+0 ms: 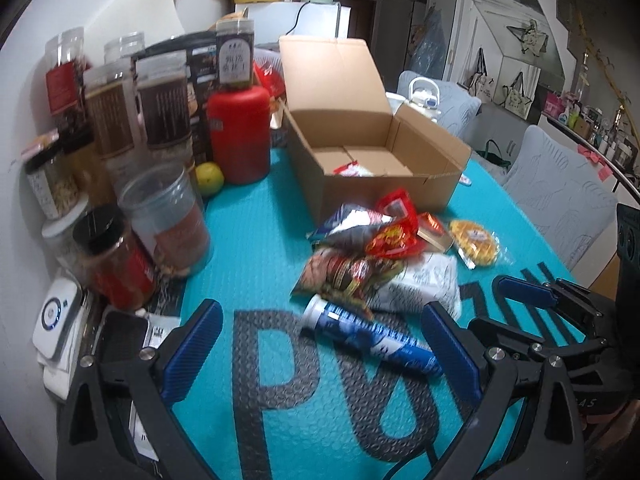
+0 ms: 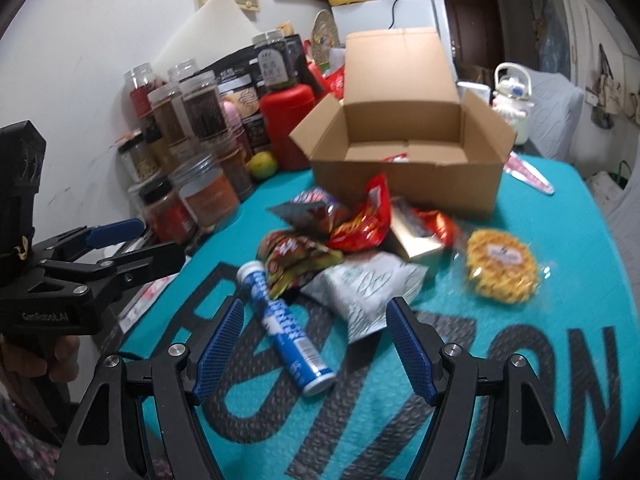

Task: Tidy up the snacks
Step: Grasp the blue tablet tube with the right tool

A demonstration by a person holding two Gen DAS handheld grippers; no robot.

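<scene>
An open cardboard box (image 1: pixel 436 188) (image 2: pixel 404 188) stands at the back of the teal mat, with one red-and-white packet (image 1: pixel 352 169) inside. In front of it lies a pile of snacks: red bags (image 1: pixel 394 236) (image 2: pixel 362 226), a white bag (image 1: pixel 424 284) (image 2: pixel 368 288), a round yellow waffle (image 1: pixel 475 245) (image 2: pixel 502 266) and a blue tube (image 1: pixel 372 336) (image 2: pixel 286 322). My left gripper (image 1: pixel 324 344) is open and empty, just short of the tube. My right gripper (image 2: pixel 316 340) is open and empty, with the tube's near end lying between its fingers. The right gripper also shows in the left wrist view (image 1: pixel 532 292), and the left gripper in the right wrist view (image 2: pixel 132 240).
Several jars (image 1: pixel 120 184) (image 2: pixel 188 152) and a red canister (image 1: pixel 240 136) (image 2: pixel 290 128) crowd the left side by the wall, with a green fruit (image 1: pixel 209 178) (image 2: pixel 262 164). Grey chairs (image 1: pixel 560 196) stand beyond the table's right edge. A white kettle (image 2: pixel 514 100) stands behind the box.
</scene>
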